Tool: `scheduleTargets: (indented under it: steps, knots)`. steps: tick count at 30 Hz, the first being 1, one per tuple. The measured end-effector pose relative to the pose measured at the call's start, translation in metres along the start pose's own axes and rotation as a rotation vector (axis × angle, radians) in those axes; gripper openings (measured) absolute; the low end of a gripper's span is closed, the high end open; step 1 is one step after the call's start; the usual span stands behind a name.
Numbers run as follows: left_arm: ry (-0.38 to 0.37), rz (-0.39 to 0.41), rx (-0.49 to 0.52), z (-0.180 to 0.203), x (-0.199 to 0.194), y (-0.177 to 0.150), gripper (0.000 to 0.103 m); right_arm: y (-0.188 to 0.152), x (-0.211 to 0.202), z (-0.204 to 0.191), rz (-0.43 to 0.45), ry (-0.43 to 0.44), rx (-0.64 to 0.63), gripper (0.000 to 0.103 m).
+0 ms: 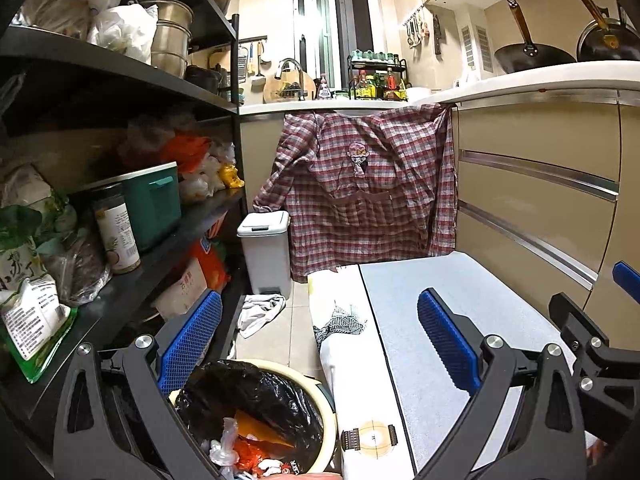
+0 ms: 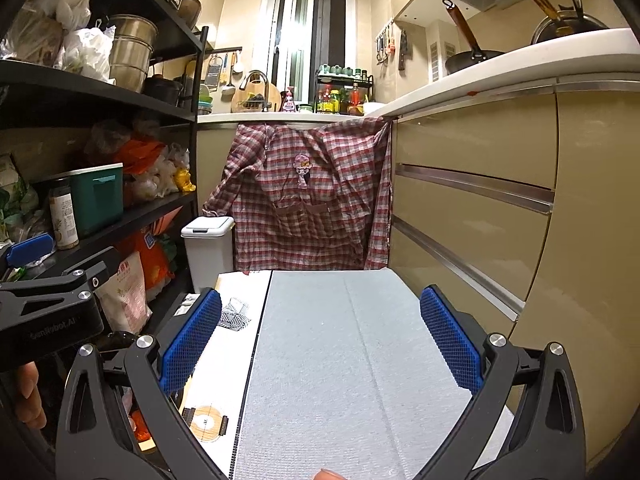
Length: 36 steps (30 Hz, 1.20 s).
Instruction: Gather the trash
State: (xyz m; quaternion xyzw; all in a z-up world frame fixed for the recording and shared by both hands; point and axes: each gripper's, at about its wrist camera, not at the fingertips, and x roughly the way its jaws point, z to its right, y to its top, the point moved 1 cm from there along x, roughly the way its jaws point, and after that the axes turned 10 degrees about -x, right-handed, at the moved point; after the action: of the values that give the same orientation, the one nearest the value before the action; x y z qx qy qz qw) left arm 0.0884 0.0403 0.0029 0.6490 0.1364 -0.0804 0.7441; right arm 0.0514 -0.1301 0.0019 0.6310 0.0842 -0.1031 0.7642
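Both grippers are held low in a narrow kitchen, facing a plaid apron [image 1: 360,184] that hangs from the counter edge at the far end. The left gripper [image 1: 320,344] has its blue fingers [image 1: 192,344] spread wide with nothing between them. Directly below it stands a round cream bin with a black liner [image 1: 256,408]; inside lie the trash pieces [image 1: 248,452]: crumpled clear plastic, a red wrapper and an orange sheet. The bin sits on the tiled floor, touching the left side of a low bench [image 1: 460,312] topped with a pale grey mat, whose white edge strip carries printed drawings.

The right gripper [image 2: 320,340] hovers above that grey mat, its fingers [image 2: 452,340] also spread wide and empty. The mat under it is bare. In the right wrist view the left gripper's black body [image 2: 48,304] shows at the left edge, with part of a hand [image 2: 30,396] beneath it.

A small white lidded bin [image 1: 266,252] stands farther back by the apron, and a crumpled white cloth [image 1: 260,312] lies on the floor just in front of it. Black shelves [image 1: 120,76] along the left hold bags, pots and a green box.
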Motion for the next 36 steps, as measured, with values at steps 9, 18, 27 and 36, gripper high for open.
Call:
scheduleTargets:
  steps: [9, 18, 27, 36]
  knots:
    - [-0.003, 0.011, -0.001, 0.002, -0.003, -0.0015, 0.095, -0.0014, 0.0006, 0.0036, 0.0, -0.003, 0.006, 0.098]
    - [-0.003, 0.013, 0.001, 0.0028, -0.0032, -0.0013, 0.095, -0.0022, -0.0001, 0.0042, 0.003, -0.004, 0.008, 0.098]
    - [-0.003, 0.012, -0.003, 0.0028, -0.003, -0.0012, 0.095, -0.0022, 0.0, 0.0044, 0.004, -0.004, 0.008, 0.098]
    - [-0.005, 0.013, -0.001, 0.0024, -0.0032, -0.0006, 0.095, -0.0028, -0.0005, 0.0041, 0.003, -0.005, 0.007, 0.098]
